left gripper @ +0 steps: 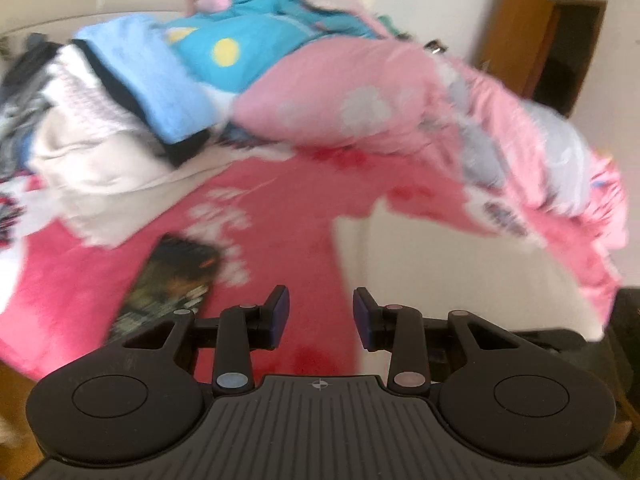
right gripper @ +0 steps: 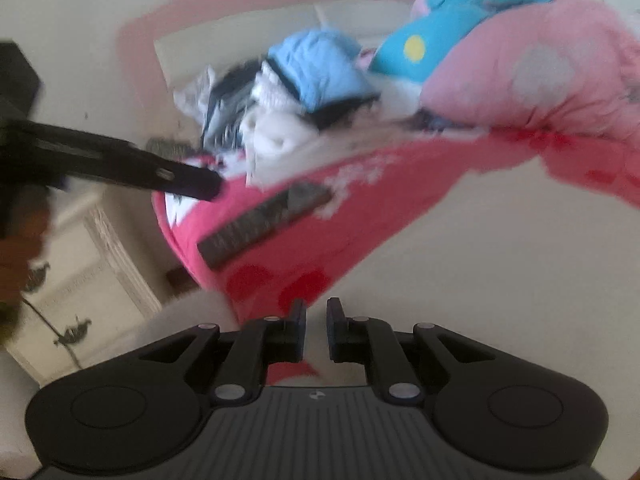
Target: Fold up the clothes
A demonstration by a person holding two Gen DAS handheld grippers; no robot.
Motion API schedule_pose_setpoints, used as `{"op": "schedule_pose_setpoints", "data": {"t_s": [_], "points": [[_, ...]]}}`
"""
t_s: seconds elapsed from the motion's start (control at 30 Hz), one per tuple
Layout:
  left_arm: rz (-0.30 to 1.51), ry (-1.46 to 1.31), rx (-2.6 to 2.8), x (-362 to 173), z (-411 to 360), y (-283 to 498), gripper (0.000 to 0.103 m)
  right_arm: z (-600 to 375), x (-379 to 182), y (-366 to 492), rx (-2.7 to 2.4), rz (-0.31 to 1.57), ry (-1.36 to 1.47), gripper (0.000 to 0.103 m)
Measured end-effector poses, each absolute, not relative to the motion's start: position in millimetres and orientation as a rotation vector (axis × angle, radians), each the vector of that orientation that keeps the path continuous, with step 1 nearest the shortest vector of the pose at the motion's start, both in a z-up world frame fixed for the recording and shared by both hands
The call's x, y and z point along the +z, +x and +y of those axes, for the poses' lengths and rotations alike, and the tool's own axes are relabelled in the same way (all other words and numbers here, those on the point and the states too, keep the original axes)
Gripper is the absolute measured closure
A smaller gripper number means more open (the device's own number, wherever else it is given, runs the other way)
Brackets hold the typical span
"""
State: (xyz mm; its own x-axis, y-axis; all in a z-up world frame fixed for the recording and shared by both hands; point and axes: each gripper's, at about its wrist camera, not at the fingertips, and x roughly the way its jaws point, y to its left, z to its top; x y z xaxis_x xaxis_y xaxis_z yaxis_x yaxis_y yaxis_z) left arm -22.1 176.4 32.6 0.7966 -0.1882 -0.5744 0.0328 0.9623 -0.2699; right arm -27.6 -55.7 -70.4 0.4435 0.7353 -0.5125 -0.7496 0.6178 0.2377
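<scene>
Left gripper (left gripper: 320, 314): jaws parted, nothing between the pads, as its own wrist view shows. Bed sheet, deep pink (left gripper: 280, 240), lies directly ahead at 12 o'clock. Clothes pile (left gripper: 132, 92), topped by a folded light-blue garment (left gripper: 152, 88), sits at 10 o'clock, well apart from the fingertips. Pink quilt (left gripper: 360, 100) lies at 1 o'clock. Dark flat object (left gripper: 168, 284) lies on the sheet near 10 o'clock.

Right gripper (right gripper: 316, 326): jaws nearly closed with a narrow gap, empty. Clothes pile (right gripper: 288, 100) lies at 12 o'clock, well apart. Left gripper (right gripper: 196, 184) enters from 9 o'clock, beside the sheet edge.
</scene>
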Motion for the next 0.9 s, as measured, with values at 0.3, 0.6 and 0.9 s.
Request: {"op": "schedule_pose_setpoints", "data": {"t_s": [0.3, 0.6, 0.9], "points": [[0.612, -0.250, -0.319, 17, 106, 70, 0.068, -184, 4, 4, 0.652, 0.518, 0.024, 0.091], [0.601, -0.242, -0.217, -38, 105, 122, 0.068, -155, 13, 103, 0.680, 0.556, -0.260, 0.083], [0.584, -0.393, -0.243, -66, 139, 123, 0.068, -76, -44, 183, 0.830, 0.694, -0.500, 0.083]]}}
